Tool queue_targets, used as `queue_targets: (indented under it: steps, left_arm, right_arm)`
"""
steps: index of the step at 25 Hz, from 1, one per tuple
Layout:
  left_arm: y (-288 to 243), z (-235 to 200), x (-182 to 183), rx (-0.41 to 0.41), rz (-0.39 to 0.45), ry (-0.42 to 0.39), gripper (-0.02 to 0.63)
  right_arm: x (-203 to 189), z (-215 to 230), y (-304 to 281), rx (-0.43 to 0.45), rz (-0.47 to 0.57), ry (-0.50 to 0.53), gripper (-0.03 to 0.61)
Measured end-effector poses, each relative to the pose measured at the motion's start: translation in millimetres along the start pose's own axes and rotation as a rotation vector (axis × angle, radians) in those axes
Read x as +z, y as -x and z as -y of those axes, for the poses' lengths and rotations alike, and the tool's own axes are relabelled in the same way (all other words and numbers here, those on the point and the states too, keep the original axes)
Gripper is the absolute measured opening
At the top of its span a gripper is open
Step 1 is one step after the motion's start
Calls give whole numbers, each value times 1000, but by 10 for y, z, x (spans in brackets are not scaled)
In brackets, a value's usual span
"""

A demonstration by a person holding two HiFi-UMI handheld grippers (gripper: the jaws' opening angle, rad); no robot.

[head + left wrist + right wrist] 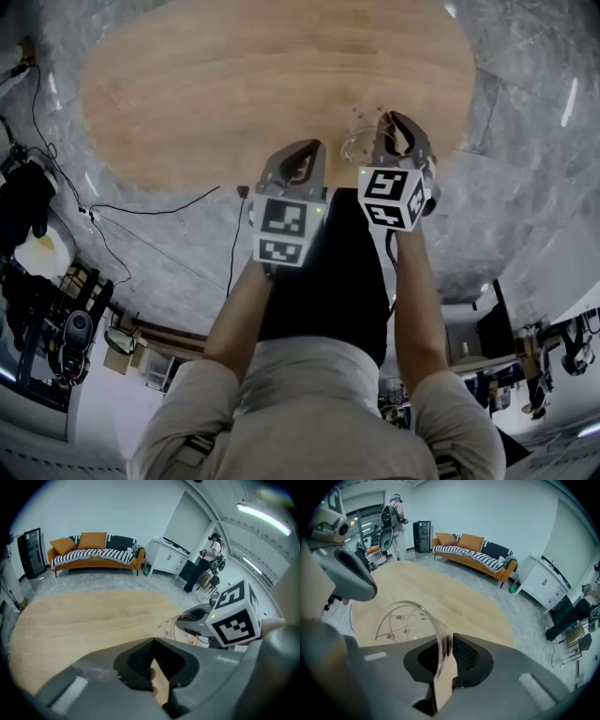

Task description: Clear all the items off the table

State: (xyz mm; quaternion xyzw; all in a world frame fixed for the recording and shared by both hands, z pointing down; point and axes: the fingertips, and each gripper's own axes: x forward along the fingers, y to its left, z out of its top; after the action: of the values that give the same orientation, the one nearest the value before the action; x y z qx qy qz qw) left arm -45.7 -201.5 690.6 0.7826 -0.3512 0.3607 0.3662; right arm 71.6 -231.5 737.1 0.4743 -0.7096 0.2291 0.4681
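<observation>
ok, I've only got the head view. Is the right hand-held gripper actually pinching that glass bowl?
Observer: Yes. In the right gripper view the right hand-held gripper is shut on the rim of the glass bowl.
Operator: Is the left one holding anything?
Observer: No. The left hand-held gripper has its jaws together, with only bare table behind them.
Operator: What's past the far edge?
Observer: An orange sofa across the room.

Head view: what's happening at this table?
A person works two handheld grippers over an oval wooden table. The right tongs are shut on the rim of a clear patterned glass near the table's edge. The left tongs are shut and empty beside it. No other item shows on the table.
</observation>
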Motion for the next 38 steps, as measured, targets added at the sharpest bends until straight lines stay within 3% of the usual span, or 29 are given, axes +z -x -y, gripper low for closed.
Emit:
queue_targets:
  steps: [8,12,25,30,38]
  left_arm:
    - [403,299,305,13,89,-21,20]
    - [770,412,465,10,126,-32,20]
    - [1738,854,1266,25,351,-128,20]
    - [2009,1213,1487,23,424,-192,20]
    - [2538,1901,1479,38,511,-280,20]
  right_arm:
    - [175,56,556,-17,64,4,37]
    - [448,10,1004,-16,112,-8,36]
    - [1050,220,2292,-47,319,-76,36]
    - [1003,419,2800,-85,382,-104,37]
    - [863,555,3728,-108,546,-111,35]
